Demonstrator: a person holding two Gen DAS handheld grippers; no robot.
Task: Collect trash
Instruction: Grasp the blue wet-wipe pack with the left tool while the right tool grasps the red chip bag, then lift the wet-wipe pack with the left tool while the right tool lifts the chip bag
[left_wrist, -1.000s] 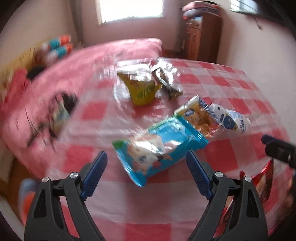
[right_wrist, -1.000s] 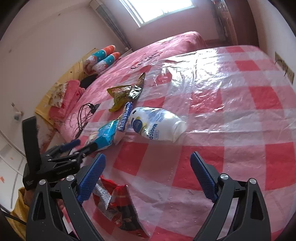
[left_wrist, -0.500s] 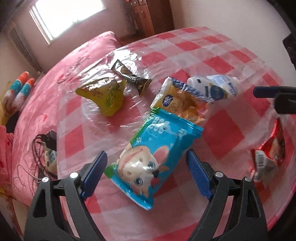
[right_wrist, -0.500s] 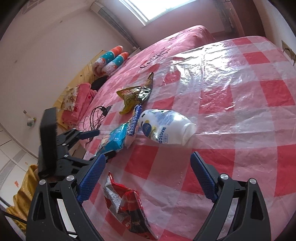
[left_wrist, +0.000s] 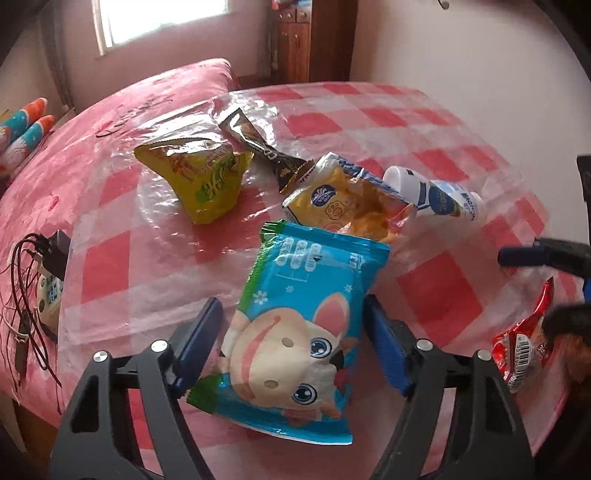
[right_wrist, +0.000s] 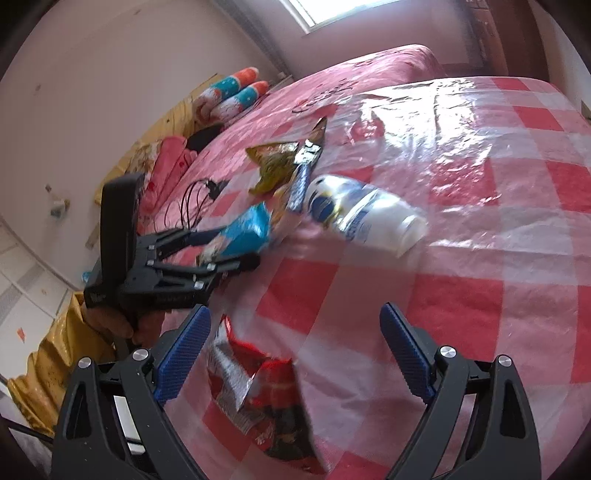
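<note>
My left gripper (left_wrist: 291, 325) is open, its jaws on either side of a blue snack bag with a cartoon animal (left_wrist: 299, 332), which lies flat on the red-checked tablecloth (left_wrist: 110, 266). Behind it lie an orange-yellow bag (left_wrist: 347, 203), a white bottle (left_wrist: 432, 192), a yellow-green bag (left_wrist: 207, 177) and a dark wrapper (left_wrist: 258, 144). My right gripper (right_wrist: 295, 347) is open above a red crumpled wrapper (right_wrist: 266, 398). The left gripper (right_wrist: 207, 254) around the blue bag (right_wrist: 243, 232) shows in the right wrist view, and so does the bottle (right_wrist: 362, 218).
A charger with tangled black cables (left_wrist: 40, 266) lies at the table's left edge. A pink bed (left_wrist: 147, 96) with striped pillows (right_wrist: 232, 92) stands behind the table. A wooden cabinet (left_wrist: 303, 40) is at the back wall.
My left gripper has moved forward and down, so the blue bag now sits between its jaws. My right gripper has come lower over the red wrapper.
</note>
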